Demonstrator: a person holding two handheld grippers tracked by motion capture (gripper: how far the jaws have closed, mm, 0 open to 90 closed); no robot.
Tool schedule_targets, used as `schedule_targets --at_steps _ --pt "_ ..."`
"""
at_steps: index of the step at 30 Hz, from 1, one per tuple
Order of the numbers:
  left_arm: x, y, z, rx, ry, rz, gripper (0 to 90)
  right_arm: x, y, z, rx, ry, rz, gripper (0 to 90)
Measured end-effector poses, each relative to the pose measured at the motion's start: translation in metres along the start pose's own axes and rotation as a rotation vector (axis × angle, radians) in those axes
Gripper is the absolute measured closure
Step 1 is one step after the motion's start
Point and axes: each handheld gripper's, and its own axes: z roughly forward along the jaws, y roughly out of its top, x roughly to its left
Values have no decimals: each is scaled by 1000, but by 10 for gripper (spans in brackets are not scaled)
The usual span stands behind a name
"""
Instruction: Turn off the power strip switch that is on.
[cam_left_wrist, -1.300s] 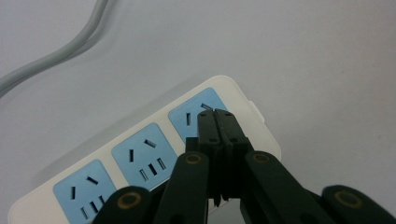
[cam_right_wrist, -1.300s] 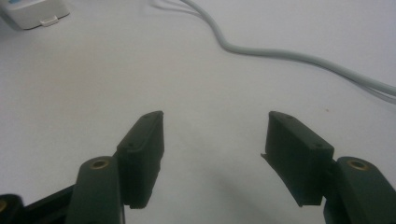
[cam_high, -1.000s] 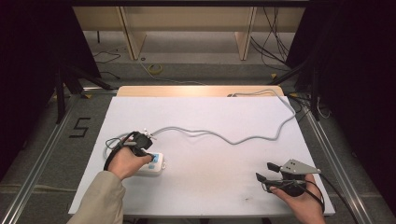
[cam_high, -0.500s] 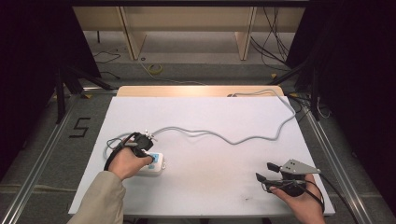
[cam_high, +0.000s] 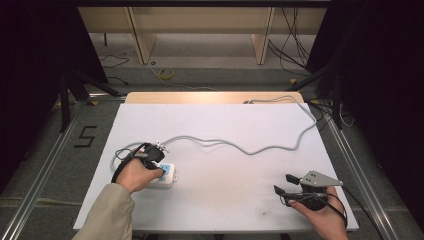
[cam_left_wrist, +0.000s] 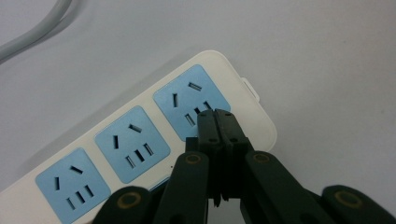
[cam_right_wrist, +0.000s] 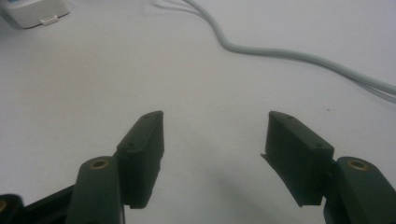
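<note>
A white power strip (cam_left_wrist: 140, 140) with light blue sockets lies on the white table near its front left (cam_high: 167, 175). My left gripper (cam_left_wrist: 217, 114) is shut with nothing between its jaws, and its joined tips sit over the end socket (cam_left_wrist: 189, 100); whether they touch it I cannot tell. In the high view the left gripper (cam_high: 152, 159) and the hand cover most of the strip. A grey cable (cam_high: 240, 145) snakes from there across the table to the back right. My right gripper (cam_right_wrist: 215, 123) is open and empty above bare table at the front right (cam_high: 285, 184).
The white table top (cam_high: 225, 120) ends at a wooden strip at the back. Metal rails run along both sides on the floor. A corner of the power strip (cam_right_wrist: 32, 9) and the grey cable (cam_right_wrist: 280, 51) lie ahead of the right gripper.
</note>
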Motion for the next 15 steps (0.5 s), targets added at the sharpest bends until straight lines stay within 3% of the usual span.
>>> schedule_targets --at_steps 15 --pt "-1 0 1 22 0 7 895 0 0 0 0 1 0 383"
